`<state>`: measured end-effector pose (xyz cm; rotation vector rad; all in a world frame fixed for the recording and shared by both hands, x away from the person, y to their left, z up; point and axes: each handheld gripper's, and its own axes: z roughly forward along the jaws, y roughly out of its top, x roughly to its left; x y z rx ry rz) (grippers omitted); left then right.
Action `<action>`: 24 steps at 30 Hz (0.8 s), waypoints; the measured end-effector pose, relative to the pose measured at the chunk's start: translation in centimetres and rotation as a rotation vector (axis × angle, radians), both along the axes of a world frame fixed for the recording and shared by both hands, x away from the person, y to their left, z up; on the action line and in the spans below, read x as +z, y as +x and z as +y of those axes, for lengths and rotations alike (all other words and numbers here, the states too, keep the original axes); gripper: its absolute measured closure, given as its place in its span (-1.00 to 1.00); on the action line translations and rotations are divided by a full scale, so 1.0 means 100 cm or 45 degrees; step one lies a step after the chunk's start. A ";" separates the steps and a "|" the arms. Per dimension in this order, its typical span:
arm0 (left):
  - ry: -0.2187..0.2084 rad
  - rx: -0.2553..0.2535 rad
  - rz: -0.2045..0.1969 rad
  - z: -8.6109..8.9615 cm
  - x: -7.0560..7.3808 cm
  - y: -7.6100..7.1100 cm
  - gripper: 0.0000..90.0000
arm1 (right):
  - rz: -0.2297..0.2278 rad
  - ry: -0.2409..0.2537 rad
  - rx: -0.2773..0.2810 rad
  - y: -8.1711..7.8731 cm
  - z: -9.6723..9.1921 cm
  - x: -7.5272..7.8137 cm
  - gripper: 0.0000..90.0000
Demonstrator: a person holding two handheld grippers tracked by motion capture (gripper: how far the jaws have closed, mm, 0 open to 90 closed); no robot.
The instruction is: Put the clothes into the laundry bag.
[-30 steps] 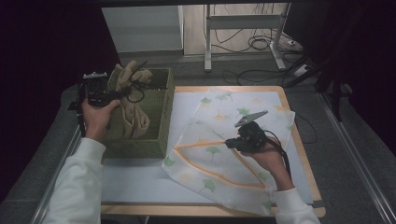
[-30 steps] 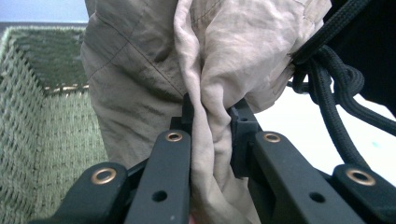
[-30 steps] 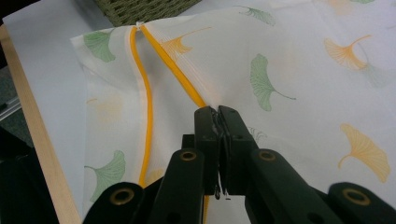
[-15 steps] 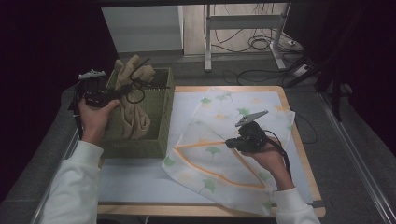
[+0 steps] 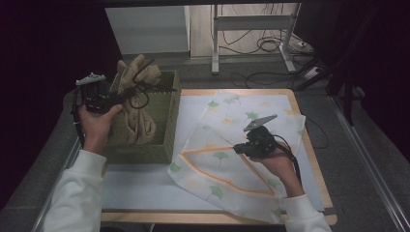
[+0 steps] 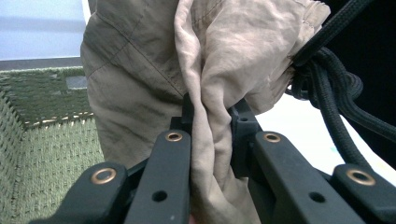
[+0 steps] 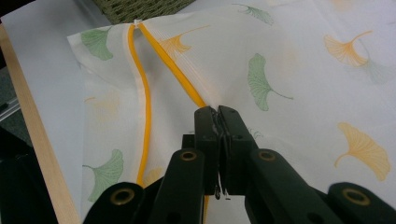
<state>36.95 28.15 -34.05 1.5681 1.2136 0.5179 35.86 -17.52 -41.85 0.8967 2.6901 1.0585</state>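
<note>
The left gripper (image 6: 208, 126), raised over the green basket (image 5: 159, 140), pinches a beige garment (image 5: 138, 96) hanging lengthwise into it; the right gripper (image 7: 218, 122), low on the tabletop (image 5: 140, 188), is clamped on the leaf-print bag's (image 5: 232, 140) orange zipper edge

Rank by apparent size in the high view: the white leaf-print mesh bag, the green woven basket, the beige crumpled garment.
1. White leaf-print mesh bag, spread across the board.
2. Green woven basket.
3. Beige crumpled garment, though part hangs hidden inside the basket, so its full size is unsure.
</note>
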 end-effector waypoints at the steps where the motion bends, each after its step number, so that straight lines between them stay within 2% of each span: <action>1: 0.000 -0.003 -0.002 0.000 0.001 -0.001 0.80 | -0.001 0.000 0.000 0.000 0.000 0.000 0.90; 16: -0.011 -0.050 -0.053 -0.007 0.009 -0.016 0.79 | 0.000 -0.003 -0.001 0.000 0.000 0.000 0.90; 24: -0.005 -0.111 -0.091 -0.018 0.018 -0.028 0.79 | 0.000 -0.006 0.000 0.000 0.000 -0.001 0.90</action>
